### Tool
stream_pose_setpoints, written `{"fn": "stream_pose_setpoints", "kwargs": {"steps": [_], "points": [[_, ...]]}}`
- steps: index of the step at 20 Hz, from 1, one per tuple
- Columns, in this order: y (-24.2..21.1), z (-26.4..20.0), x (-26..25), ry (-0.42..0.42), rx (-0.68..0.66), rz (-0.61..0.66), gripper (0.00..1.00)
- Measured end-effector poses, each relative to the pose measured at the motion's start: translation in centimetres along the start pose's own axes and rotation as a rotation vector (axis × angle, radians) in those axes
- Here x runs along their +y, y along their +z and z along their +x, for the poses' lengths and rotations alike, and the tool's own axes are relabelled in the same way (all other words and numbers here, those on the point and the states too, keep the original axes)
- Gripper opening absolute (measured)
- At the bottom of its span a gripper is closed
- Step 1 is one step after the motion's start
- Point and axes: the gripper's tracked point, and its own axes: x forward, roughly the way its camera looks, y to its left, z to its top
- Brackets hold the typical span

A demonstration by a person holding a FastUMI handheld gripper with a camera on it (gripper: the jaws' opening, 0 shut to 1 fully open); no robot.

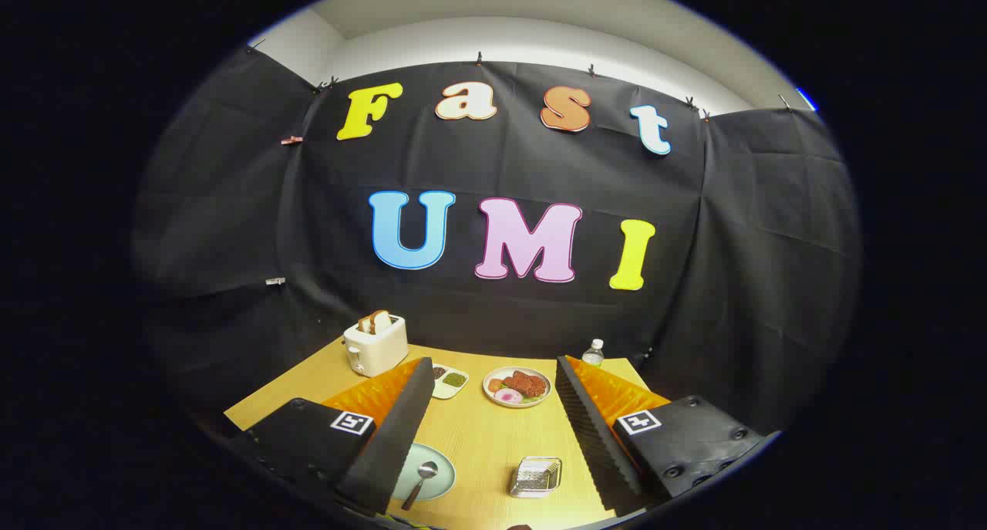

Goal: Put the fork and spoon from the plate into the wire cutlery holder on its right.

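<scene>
The gripper (493, 430) hangs high over the wooden table (478, 437), and its two black fingers (393, 430) are spread wide apart with nothing between them but bare table far below.

The plate (428, 472) is the best thing to steer by. It is pale green and sits closest, down by the left finger, which hides its left side. A spoon (420, 484) lies on the plate with its bowl up and its dark handle hanging over the near rim. I cannot make out a fork; if one is on the plate, the finger may be covering it.

Just right of the plate, with a strip of table between them, stands the wire cutlery holder (535, 477). It looks like a small shiny basket, and it is too small to tell what is inside.

Farther back from the plate sits a round dish of food (517, 386), red pieces and something pink. Left of that dish is a small white tray (449, 380) with two dark fillings, partly hidden behind the left fingertip.

Farther left of it stands a cream toaster (375, 345) with bread sticking out. At the far right corner a small clear bottle (593, 352) peeks over the right finger
</scene>
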Motion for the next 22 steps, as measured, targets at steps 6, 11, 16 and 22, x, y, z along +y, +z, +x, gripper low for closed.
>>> {"fn": "stream_pose_setpoints", "kwargs": {"steps": [6,11,16,22], "points": [[0.0,-0.2,0.1,-0.001,-0.001,0.001,0.99],[0.0,-0.2,0.1,-0.002,-0.003,0.001,0.99],[0.2,0.0,0.2,-0.004,-0.007,0.001,0.99],[-1.6,0.7,1.6,0.027,0.052,0.01,0.98]]}}
